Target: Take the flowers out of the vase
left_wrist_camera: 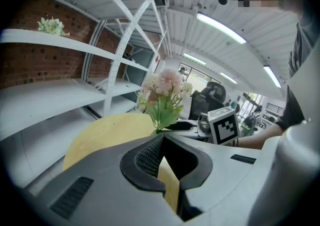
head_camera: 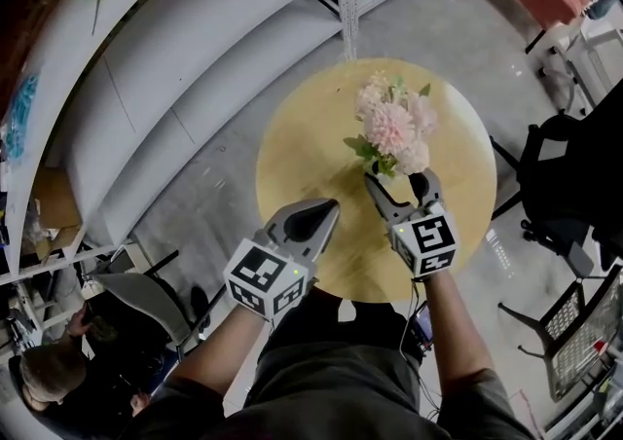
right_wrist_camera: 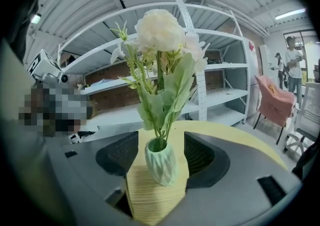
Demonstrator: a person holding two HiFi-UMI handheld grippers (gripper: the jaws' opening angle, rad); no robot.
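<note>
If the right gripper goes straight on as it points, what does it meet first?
Probably the green vase on the yellow table: it stands between the right gripper's open jaws, touching neither pad.

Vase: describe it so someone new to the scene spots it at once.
Find the round yellow table in front of the white shelving. The right gripper has its open jaws on either side of the vase. It is small, mint green and faceted, and is the only vessel there, holding pale flowers.

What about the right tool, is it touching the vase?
Apart. The right gripper view shows the vase between the right tool and its open jaws, with bare tabletop visible on both sides of it.
</note>
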